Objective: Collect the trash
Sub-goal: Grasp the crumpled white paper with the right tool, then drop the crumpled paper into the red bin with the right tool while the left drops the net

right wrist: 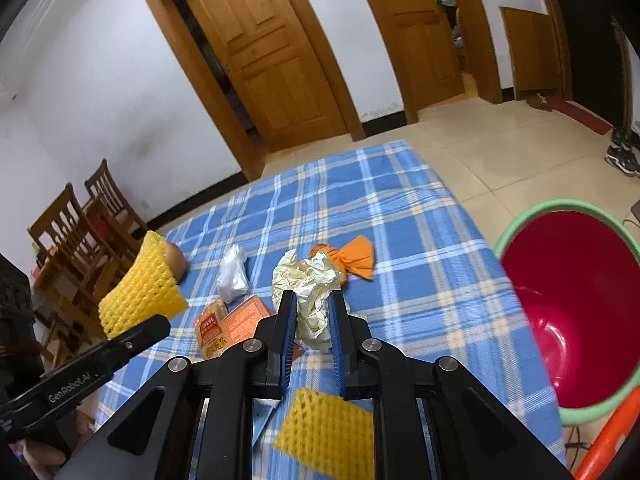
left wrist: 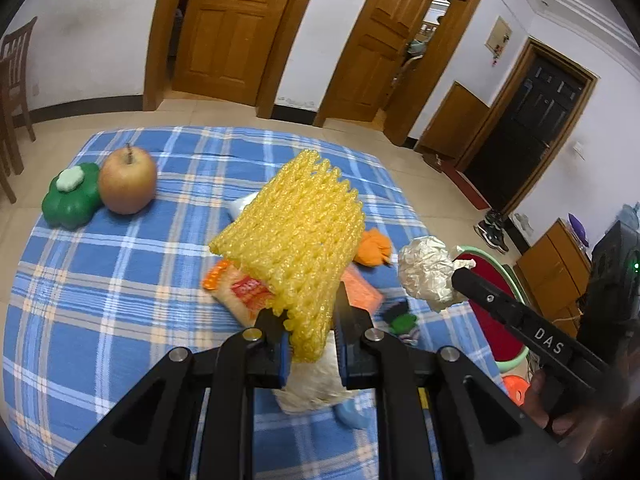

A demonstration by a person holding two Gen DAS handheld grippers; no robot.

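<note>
My left gripper (left wrist: pixel 308 312) is shut on a yellow foam fruit net (left wrist: pixel 296 236) and holds it above the blue checked tablecloth (left wrist: pixel 100 280); the net also shows in the right wrist view (right wrist: pixel 140 288). My right gripper (right wrist: pixel 314 306) is shut on a crumpled cream-white paper ball (right wrist: pixel 310 284), which shows silvery in the left wrist view (left wrist: pixel 428 272). A red bin with a green rim (right wrist: pixel 576 312) stands to the right of the table. An orange wrapper (right wrist: pixel 354 258), a white plastic scrap (right wrist: pixel 232 272), orange snack packets (right wrist: pixel 228 328) and a second yellow foam net (right wrist: pixel 324 432) lie on the cloth.
An apple (left wrist: pixel 127 180) and a green flower-shaped toy (left wrist: pixel 72 196) sit at the table's far left. Wooden chairs (right wrist: pixel 80 232) stand to the left of the table. Wooden doors (left wrist: pixel 228 28) and tiled floor lie beyond. Shoes (left wrist: pixel 492 232) are on the floor at right.
</note>
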